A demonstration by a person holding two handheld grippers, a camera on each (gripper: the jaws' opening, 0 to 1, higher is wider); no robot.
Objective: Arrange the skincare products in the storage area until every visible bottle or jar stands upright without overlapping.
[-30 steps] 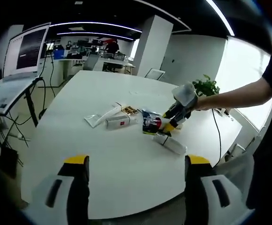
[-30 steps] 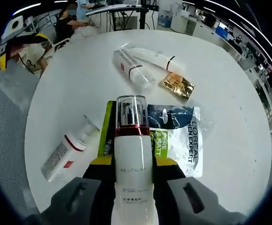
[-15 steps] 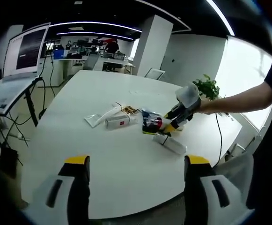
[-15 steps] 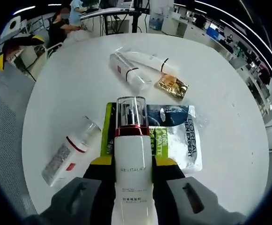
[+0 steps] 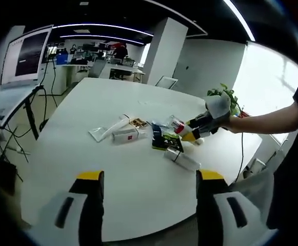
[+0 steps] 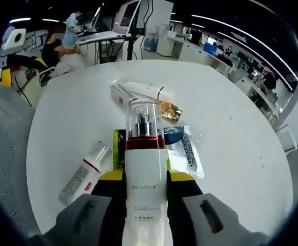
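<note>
Bottle [image 6: 144, 174] — clamped, right hand-held gripper [image 6: 144, 180].

My views are evenly bright from ceiling light strips [image 5: 107, 26] and a large window [image 5: 264, 82], which is blown out to white. The white table [image 6: 231, 128] shows mild glare and soft, faint shadows. Fisheye distortion bends the edges; the periphery is slightly soft.

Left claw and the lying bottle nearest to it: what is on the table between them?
Nothing: in the left gripper view, bare table separates the left claw from the bottle.
</note>
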